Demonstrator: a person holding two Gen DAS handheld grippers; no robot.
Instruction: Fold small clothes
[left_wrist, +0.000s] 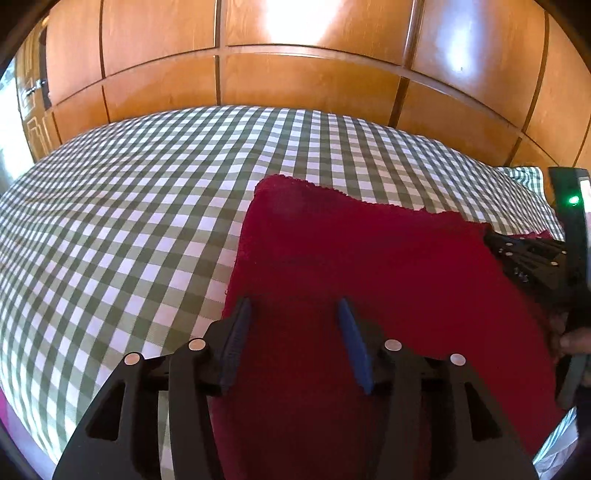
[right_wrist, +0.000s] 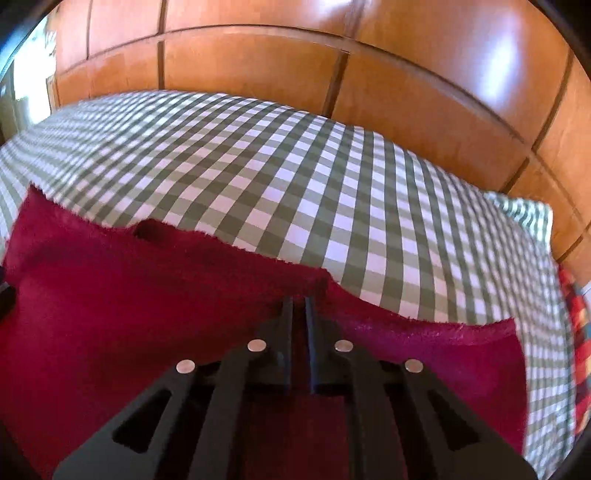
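Left wrist view: left gripper (left_wrist: 293, 301) jaws apart over one red cloth (left_wrist: 351, 258), nothing pinched. Right gripper (right_wrist: 299, 301) clamped narrow on cloth's far edge. Cloth lies near, on one green-checked bedcover (left_wrist: 129, 192). Far: wooden panelled wall (left_wrist: 295, 81).

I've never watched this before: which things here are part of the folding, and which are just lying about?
Part of the job:
red cloth
left hand-held gripper, open over the cloth
right hand-held gripper, shut at the cloth's far edge

Just there:
checked bedcover
wooden wardrobe
bright patterned fabric at the bed's edge
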